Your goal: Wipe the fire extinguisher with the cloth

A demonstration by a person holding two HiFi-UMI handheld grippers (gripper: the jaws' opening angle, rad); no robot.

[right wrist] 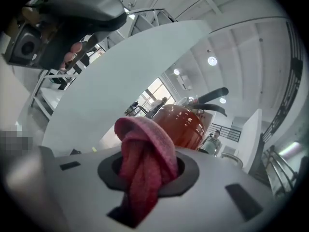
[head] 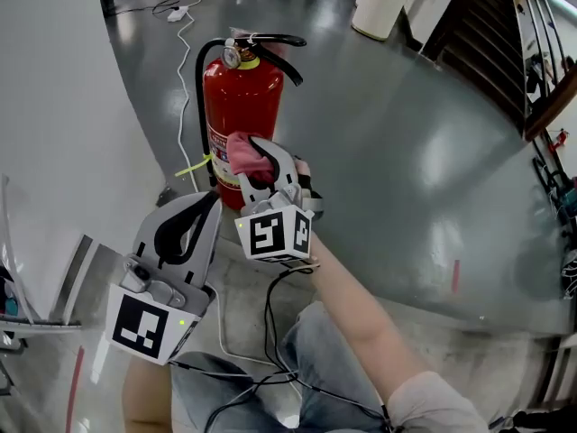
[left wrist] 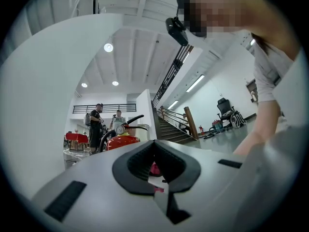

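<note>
**Cloth at the extinguisher**

Right tongs (head: 255,162) clamp a pink cloth (head: 245,154) at the lower body of the red extinguisher (head: 242,88), which stands upright on the floor (head: 406,152). Left tongs (head: 206,204), closed and empty, sit near-left of it.

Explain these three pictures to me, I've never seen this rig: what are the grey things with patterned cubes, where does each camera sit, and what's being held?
No robot here: a person holds a gripper in each hand. The head view looks down from the person's head; the other two cameras ride on the grippers and look along their jaws. The patterned cubes are part of the grippers. The right gripper has its jaws shut on a pink cloth, right by the red fire extinguisher, which stands upright on the grey floor. The left gripper is nearer the person, jaws together, holding nothing.
</note>
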